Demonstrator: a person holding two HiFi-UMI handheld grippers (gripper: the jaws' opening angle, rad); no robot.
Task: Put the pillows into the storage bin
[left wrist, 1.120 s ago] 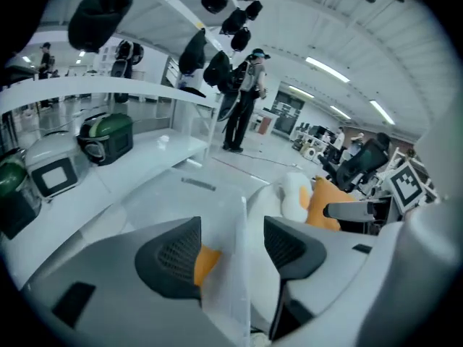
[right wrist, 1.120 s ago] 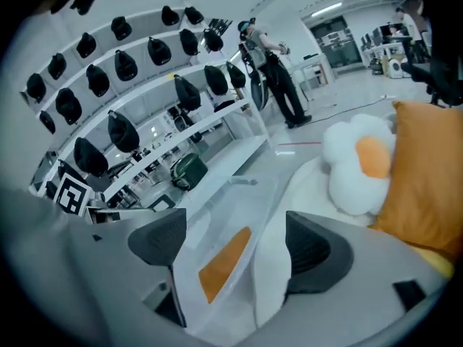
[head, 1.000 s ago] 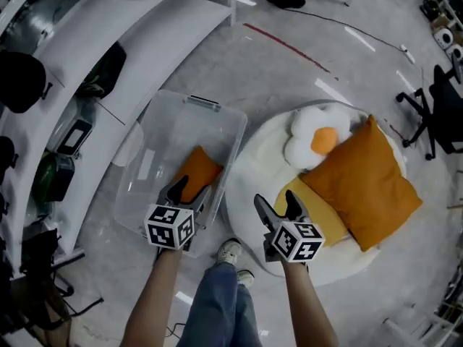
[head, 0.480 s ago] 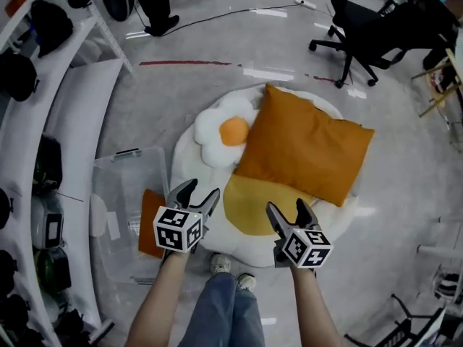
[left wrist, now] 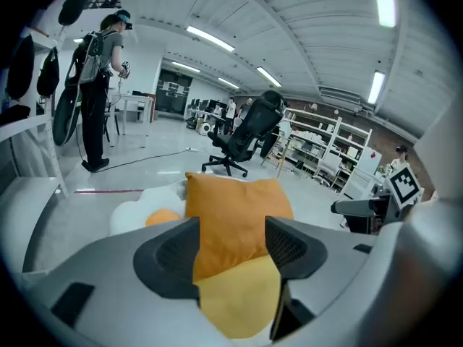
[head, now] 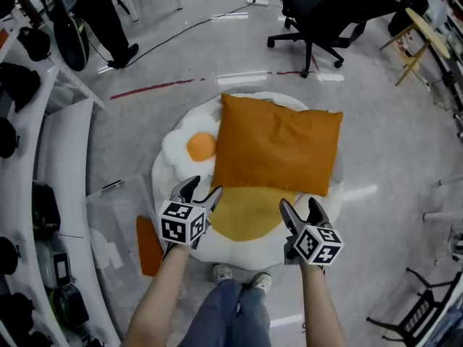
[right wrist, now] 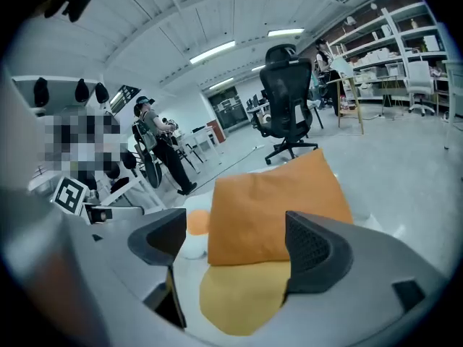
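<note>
A big orange pillow (head: 275, 144) lies on a round white fried-egg rug (head: 168, 186) with a yellow yolk (head: 246, 212). A small fried-egg pillow (head: 192, 147) sits at the orange pillow's left. The clear storage bin (head: 108, 226) stands at lower left with a small orange pillow (head: 148, 244) inside. My left gripper (head: 197, 191) hovers over the rug's near edge, its jaws opening with nothing between them. My right gripper (head: 306, 212) is open and empty beside it. Both gripper views look at the orange pillow (left wrist: 231, 215) (right wrist: 275, 212) ahead.
A black office chair (head: 318, 13) stands beyond the rug. White shelving (head: 43, 157) with dark gear runs along the left. A person (left wrist: 98, 85) stands at the far left. My shoes (head: 242, 277) are at the rug's near edge.
The view has swung from the bin to the rug. Both grippers have moved right, away from the bin, which now lies at lower left with the small orange pillow in it.
</note>
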